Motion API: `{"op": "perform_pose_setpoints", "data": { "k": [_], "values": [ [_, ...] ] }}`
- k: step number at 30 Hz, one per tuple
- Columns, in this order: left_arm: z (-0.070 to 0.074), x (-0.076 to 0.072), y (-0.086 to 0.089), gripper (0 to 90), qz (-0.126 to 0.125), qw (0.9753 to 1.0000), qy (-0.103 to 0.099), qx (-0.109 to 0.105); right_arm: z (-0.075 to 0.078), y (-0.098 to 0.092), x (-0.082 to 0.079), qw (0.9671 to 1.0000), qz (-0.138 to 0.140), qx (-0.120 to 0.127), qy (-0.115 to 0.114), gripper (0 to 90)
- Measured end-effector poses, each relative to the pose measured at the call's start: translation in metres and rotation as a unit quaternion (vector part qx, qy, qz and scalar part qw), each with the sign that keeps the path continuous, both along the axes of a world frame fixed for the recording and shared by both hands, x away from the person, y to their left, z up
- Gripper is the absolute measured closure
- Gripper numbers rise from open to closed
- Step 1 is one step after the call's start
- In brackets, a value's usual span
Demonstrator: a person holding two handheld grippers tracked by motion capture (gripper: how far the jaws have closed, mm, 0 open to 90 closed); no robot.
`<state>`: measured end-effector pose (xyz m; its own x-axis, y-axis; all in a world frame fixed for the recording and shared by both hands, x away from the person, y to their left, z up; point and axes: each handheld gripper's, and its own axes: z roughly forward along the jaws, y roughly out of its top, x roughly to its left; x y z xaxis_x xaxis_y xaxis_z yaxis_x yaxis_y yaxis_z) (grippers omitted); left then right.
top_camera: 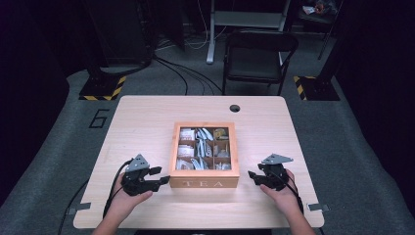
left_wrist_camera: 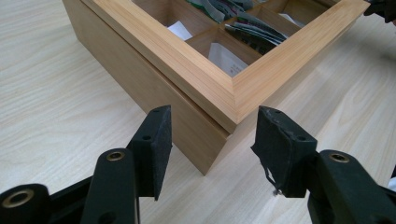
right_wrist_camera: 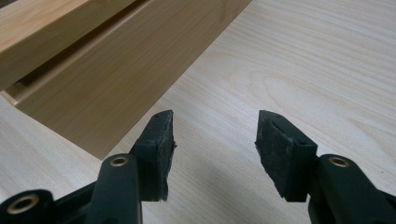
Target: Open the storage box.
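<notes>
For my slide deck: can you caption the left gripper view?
Open left gripper faces the near corner of the wooden tea box, its fingers apart and touching nothing.

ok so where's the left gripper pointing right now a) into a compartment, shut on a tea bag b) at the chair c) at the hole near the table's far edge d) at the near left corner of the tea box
d: the left gripper stands open just short of the tea box, its near left corner lined up between the two jaws, neither touching the wood.
</notes>
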<state>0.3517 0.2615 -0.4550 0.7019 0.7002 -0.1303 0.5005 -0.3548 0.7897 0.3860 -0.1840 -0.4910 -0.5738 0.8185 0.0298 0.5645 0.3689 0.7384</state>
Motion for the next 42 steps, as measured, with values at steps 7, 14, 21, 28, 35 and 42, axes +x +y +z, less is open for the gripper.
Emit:
{"op": "perform_pose_setpoints", "data": {
  "k": [7,14,21,28,35,42],
  "values": [
    [-0.006,0.000,-0.008,50.0,-0.008,0.9999,0.008,0.013,0.000,0.001,-0.001,1.0000,0.000,0.001,0.002,46.2],
    [-0.009,-0.001,-0.013,53.5,-0.009,0.9998,0.004,0.018,0.001,0.001,-0.001,0.9999,0.011,0.003,-0.007,46.2],
    [-0.011,-0.001,-0.017,57.7,-0.009,0.9998,0.004,0.020,0.005,0.003,-0.003,0.9995,0.029,0.012,-0.006,47.3],
    [-0.011,-0.002,-0.019,58.1,-0.003,0.9998,0.001,0.019,0.009,0.004,-0.006,0.9987,0.044,0.024,-0.008,47.7],
    [-0.010,0.000,-0.017,58.1,-0.005,0.9999,0.003,0.014,0.015,0.001,-0.009,0.9979,0.054,0.034,-0.013,49.9],
    [-0.008,0.000,-0.016,57.9,0.000,0.9998,0.018,-0.001,0.021,-0.003,-0.011,0.9976,0.051,0.046,-0.009,49.7]
  ]
}}
